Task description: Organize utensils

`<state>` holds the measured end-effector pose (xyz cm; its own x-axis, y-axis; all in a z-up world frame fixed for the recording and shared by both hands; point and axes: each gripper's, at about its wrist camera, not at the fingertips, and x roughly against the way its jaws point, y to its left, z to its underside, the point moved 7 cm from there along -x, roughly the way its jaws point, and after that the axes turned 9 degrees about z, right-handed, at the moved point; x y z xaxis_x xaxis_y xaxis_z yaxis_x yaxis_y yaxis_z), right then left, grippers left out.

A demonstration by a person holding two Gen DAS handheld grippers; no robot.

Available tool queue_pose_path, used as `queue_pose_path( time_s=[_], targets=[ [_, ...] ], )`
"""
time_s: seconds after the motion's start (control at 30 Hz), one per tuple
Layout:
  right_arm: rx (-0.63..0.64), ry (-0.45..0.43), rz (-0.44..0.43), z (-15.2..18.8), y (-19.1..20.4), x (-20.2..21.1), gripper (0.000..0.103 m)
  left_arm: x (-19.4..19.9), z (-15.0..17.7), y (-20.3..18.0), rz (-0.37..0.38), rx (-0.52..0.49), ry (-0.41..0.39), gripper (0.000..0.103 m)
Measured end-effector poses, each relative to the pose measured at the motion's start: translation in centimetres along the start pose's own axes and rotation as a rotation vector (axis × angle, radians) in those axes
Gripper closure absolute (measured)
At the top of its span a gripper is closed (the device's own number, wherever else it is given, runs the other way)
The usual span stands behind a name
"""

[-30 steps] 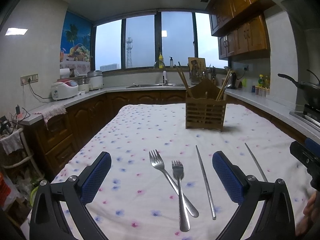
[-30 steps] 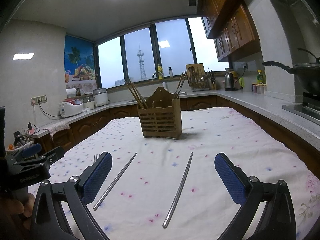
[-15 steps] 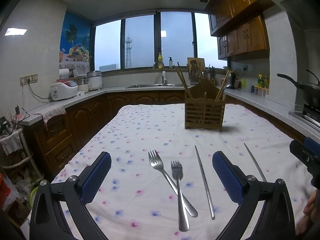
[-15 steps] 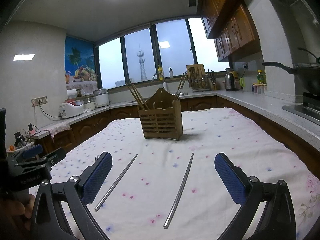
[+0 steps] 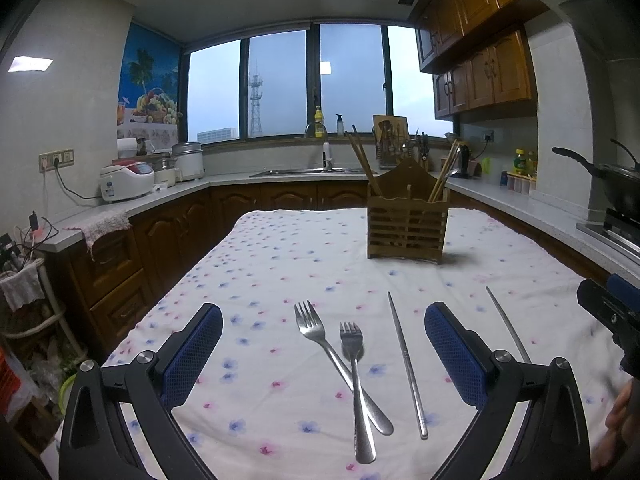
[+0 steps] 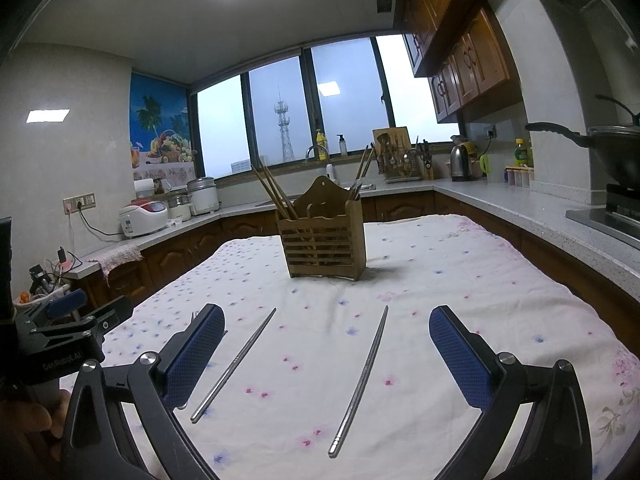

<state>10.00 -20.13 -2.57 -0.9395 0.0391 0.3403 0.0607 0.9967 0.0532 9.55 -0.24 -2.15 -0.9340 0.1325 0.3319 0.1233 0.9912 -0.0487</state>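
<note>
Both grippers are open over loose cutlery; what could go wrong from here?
The two forks lie crossed, so the left gripper closing on one may drag the other. The metal chopsticks are thin and flat on the soft tablecloth; the right gripper might slip off or pinch fabric.

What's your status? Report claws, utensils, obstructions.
Left claw open, right claw open. Two forks, two metal chopsticks loose on tablecloth. Wooden holder ahead, nothing blocking.

A table (image 5: 280, 248) is covered by a white flowered cloth (image 6: 460, 280). A slatted wooden utensil holder (image 5: 406, 228) is stood toward the far edge. Near the front edge, two crossed forks (image 5: 352, 364) and two metal chopsticks (image 6: 360, 380), lying apart, are laid flat.
</note>
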Motion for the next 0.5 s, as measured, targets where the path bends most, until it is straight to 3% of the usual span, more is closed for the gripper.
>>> queue_pose_path(
  time_s=[0.5],
  targets=[
    [-0.013, 0.018, 0.010, -0.26, 0.31, -0.20, 0.000, 0.14, -0.29, -0.12, 0.020, 0.008, 0.002, 0.001]
  ],
)
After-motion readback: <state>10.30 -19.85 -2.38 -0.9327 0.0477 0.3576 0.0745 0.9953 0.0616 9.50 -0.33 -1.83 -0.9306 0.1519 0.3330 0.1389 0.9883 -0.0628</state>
